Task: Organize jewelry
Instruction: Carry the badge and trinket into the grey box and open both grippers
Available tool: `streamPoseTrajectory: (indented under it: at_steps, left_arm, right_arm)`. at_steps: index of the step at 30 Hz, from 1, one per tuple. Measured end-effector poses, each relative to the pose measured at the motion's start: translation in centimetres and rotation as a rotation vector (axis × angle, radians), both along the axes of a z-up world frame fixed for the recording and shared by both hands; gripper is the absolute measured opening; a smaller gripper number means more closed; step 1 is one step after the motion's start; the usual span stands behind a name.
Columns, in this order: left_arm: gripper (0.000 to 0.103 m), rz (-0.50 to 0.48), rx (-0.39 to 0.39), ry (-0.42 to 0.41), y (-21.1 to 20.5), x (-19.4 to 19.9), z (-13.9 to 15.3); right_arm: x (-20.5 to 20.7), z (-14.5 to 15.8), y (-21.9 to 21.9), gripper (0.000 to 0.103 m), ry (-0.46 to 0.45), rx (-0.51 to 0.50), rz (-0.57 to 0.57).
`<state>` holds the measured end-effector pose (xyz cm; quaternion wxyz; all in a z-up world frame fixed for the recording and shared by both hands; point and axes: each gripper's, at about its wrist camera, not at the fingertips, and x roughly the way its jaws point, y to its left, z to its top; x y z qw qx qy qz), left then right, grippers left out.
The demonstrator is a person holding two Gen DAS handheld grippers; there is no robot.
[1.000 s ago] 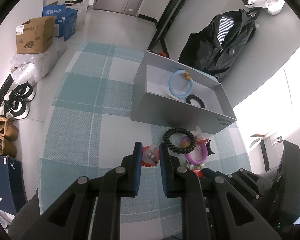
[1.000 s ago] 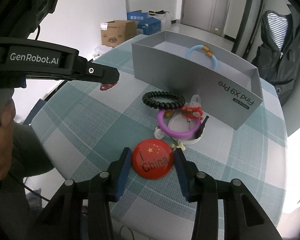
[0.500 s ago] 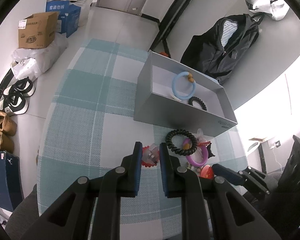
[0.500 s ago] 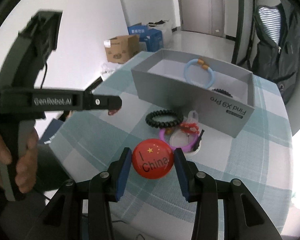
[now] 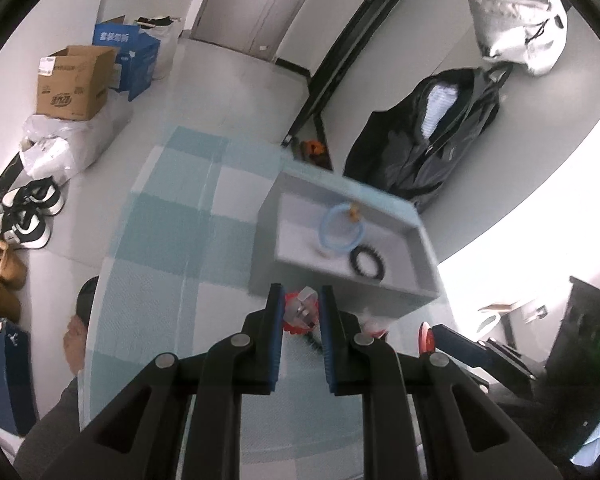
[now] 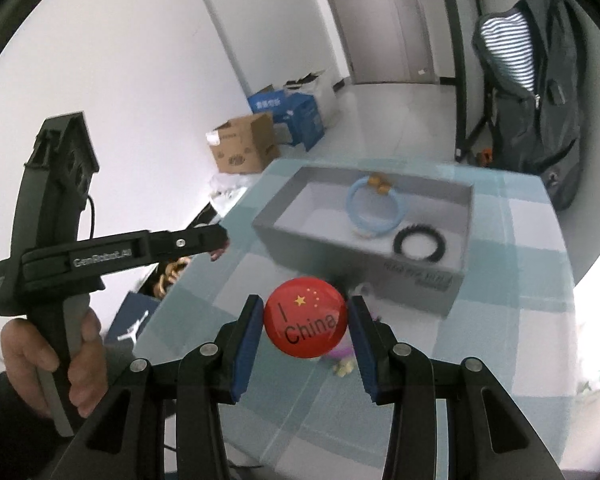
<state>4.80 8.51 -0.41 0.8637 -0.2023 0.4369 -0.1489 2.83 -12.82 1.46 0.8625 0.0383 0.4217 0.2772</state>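
My left gripper (image 5: pixel 299 312) is shut on a small red and clear trinket (image 5: pixel 300 314) and holds it high above the checked table, near the grey box (image 5: pixel 396 300). My right gripper (image 6: pixel 305 322) is shut on a round red "I China" badge (image 6: pixel 305 317) and holds it up in front of the grey box (image 6: pixel 380 276). The box holds a light blue bracelet (image 6: pixel 376 204) and a black coil hair tie (image 6: pixel 419 245). The left gripper also shows in the right wrist view (image 6: pixel 216 246). The badge's edge shows in the left wrist view (image 5: pixel 426 342).
A purple ring and small loose pieces (image 6: pixel 342 362) lie on the cloth behind the badge. Cardboard boxes (image 5: pixel 74 82), shoes (image 5: pixel 28 216) and a hanging black jacket (image 5: pixel 428 144) stand on the floor around the table.
Both grippers have risen well above the table with their items still held. The box now appears lower and farther off in both views.
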Motion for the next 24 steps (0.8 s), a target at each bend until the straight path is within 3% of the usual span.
streamPoseTrajectory:
  at_steps: [7,12,19,24]
  left_arm:
    - [0.012,-0.016,-0.029,-0.033,-0.8,2.5,2.3]
    - [0.012,-0.061,0.009,-0.036,-2.5,4.8,3.0]
    - [0.012,-0.109,0.022,0.055,-4.1,8.6,1.5]
    - [0.012,-0.123,0.015,0.111,-4.3,10.2,0.1]
  right_arm:
    - [3.0,2.7,-1.6,0.042,-0.024,0.008,-0.017]
    - [5.7,4.1,-2.1,0.042,-0.036,0.009,0.002]
    - [9.6,4.2,-1.5,0.042,-0.067,-0.046,0.069]
    - [11.7,2.5,-1.3,0.042,-0.030,-0.048,0.095]
